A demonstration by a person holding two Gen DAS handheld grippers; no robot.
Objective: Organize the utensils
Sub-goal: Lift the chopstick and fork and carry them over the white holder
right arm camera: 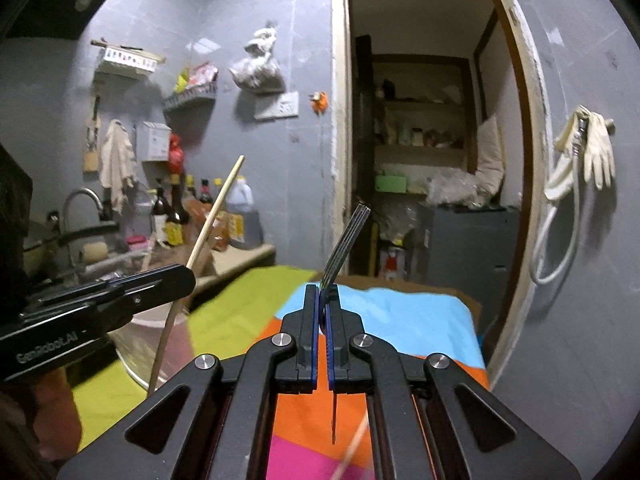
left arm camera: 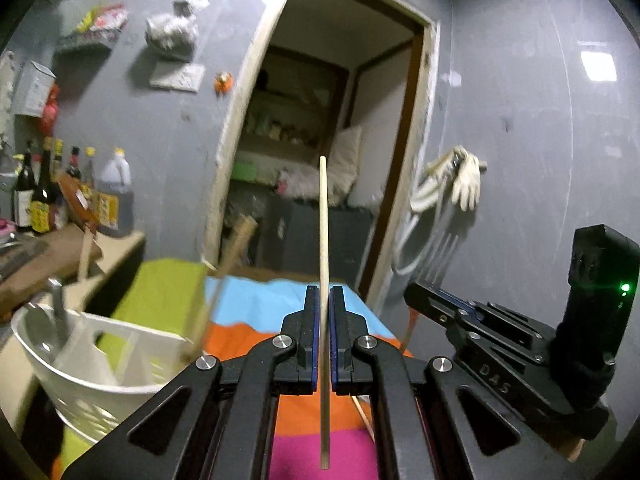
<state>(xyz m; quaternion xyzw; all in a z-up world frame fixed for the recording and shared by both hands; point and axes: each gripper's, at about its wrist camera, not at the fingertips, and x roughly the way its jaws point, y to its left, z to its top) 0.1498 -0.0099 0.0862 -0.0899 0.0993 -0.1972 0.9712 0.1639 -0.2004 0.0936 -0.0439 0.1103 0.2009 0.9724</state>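
Open air over the striped cloth (left arm camera: 256, 308) straight ahead, plenty of room there. Left side's tight: white basket (left arm camera: 92, 364) with a spoon (left arm camera: 42, 330) sticking up, then the counter (left arm camera: 60, 256) packed with bottles (left arm camera: 44, 192)

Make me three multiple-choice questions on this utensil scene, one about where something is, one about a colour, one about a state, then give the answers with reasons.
1. Where is the white caddy?
A. lower left of the left wrist view
B. hanging on the door frame
C. between the right gripper's fingers

2. What colour is the cloth patch just beyond the right gripper?
A. black
B. light blue
C. white

3. How is the left gripper?
A. wide open
B. shut on the chopstick
C. shut on a bottle

Answers:
1 A, the caddy sits low at the left, with a metal spoon in it.
2 B, a light blue patch lies past the fingertips.
3 B, the jaws pinch the upright wooden stick, while the right gripper pinches the fork.
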